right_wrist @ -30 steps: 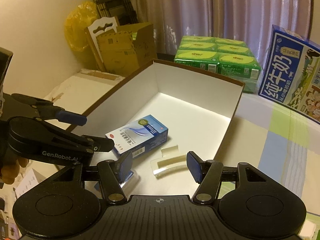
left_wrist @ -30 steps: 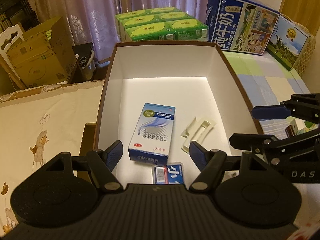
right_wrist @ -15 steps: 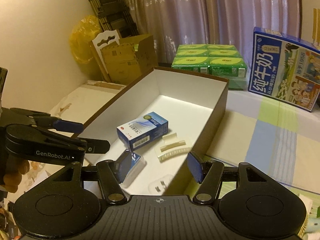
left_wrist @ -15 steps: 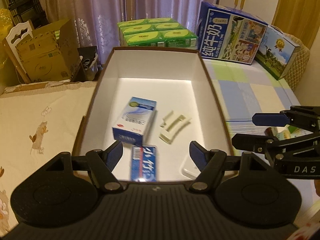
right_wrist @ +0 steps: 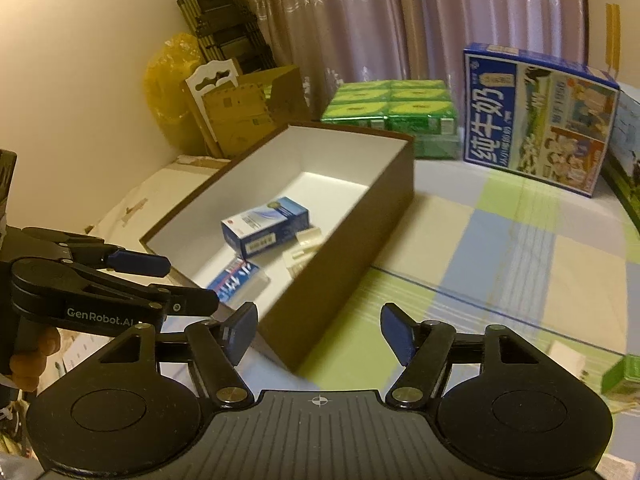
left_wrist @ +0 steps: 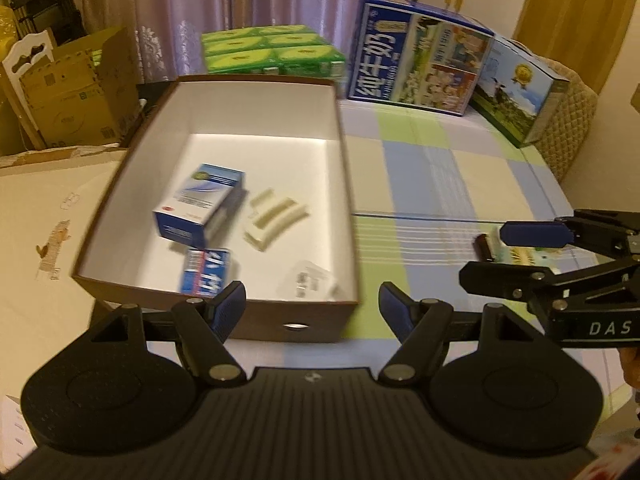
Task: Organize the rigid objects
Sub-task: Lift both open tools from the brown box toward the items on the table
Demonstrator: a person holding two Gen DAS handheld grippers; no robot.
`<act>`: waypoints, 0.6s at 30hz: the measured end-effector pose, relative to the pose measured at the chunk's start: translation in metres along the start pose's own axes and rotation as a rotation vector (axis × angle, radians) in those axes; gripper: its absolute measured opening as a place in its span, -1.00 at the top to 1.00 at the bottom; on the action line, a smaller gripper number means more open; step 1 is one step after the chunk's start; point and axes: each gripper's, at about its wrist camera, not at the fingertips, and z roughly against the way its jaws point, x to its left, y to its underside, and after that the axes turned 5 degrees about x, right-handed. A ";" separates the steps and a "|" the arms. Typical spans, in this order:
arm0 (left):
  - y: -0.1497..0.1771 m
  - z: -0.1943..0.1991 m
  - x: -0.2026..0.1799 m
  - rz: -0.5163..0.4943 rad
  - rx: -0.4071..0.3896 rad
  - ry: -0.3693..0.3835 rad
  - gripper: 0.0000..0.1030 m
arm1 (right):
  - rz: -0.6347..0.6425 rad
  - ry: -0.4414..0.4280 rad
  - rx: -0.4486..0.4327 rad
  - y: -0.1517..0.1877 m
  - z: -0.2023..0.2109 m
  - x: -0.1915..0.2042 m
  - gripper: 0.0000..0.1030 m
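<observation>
A brown box with a white inside (left_wrist: 344,184) (right_wrist: 352,240) lies on the checked bedcover. In it are a blue and white medicine carton (left_wrist: 200,204) (right_wrist: 266,220), a small blue packet (left_wrist: 206,272) (right_wrist: 236,278), cream plastic pieces (left_wrist: 274,216) (right_wrist: 304,246) and a flat white pack (left_wrist: 312,282). My left gripper (left_wrist: 312,312) hangs open and empty before the box's near wall. My right gripper (right_wrist: 320,332) is empty too, its jaws opening, beside the box's near right corner. Small items (left_wrist: 500,246) lie on the cover behind the right gripper's fingers.
Green carton packs (left_wrist: 272,48), a blue milk case (left_wrist: 416,52) and a second printed case (left_wrist: 520,92) stand at the back. Cardboard boxes (left_wrist: 76,92) and a folded trolley (right_wrist: 224,28) are at the left. A green carton (right_wrist: 624,376) and white packet (right_wrist: 568,360) lie at right.
Both grippers have drawn back from over the box, so it now sits farther away. More bedcover shows to the right. The right gripper's jaws stand a little wider.
</observation>
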 end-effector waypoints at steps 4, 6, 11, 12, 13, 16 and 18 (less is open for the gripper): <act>0.006 -0.001 -0.026 -0.009 0.007 0.024 -0.36 | -0.003 0.003 0.005 0.010 0.015 -0.015 -0.29; 0.009 -0.003 -0.038 -0.015 0.017 0.031 -0.36 | -0.010 0.006 0.013 0.016 0.021 -0.024 -0.29; 0.018 -0.009 -0.063 -0.028 0.048 0.052 -0.36 | -0.041 0.009 0.042 0.035 0.035 -0.047 -0.30; 0.019 -0.010 -0.069 -0.031 0.052 0.054 -0.36 | -0.049 0.012 0.047 0.038 0.037 -0.052 -0.30; 0.020 -0.011 -0.074 -0.035 0.055 0.057 -0.36 | -0.057 0.014 0.051 0.042 0.041 -0.056 -0.30; 0.022 -0.015 -0.089 -0.046 0.068 0.063 -0.36 | -0.083 0.025 0.061 0.052 0.049 -0.068 -0.30; 0.022 -0.020 -0.098 -0.056 0.076 0.069 -0.36 | -0.109 0.033 0.069 0.059 0.056 -0.078 -0.30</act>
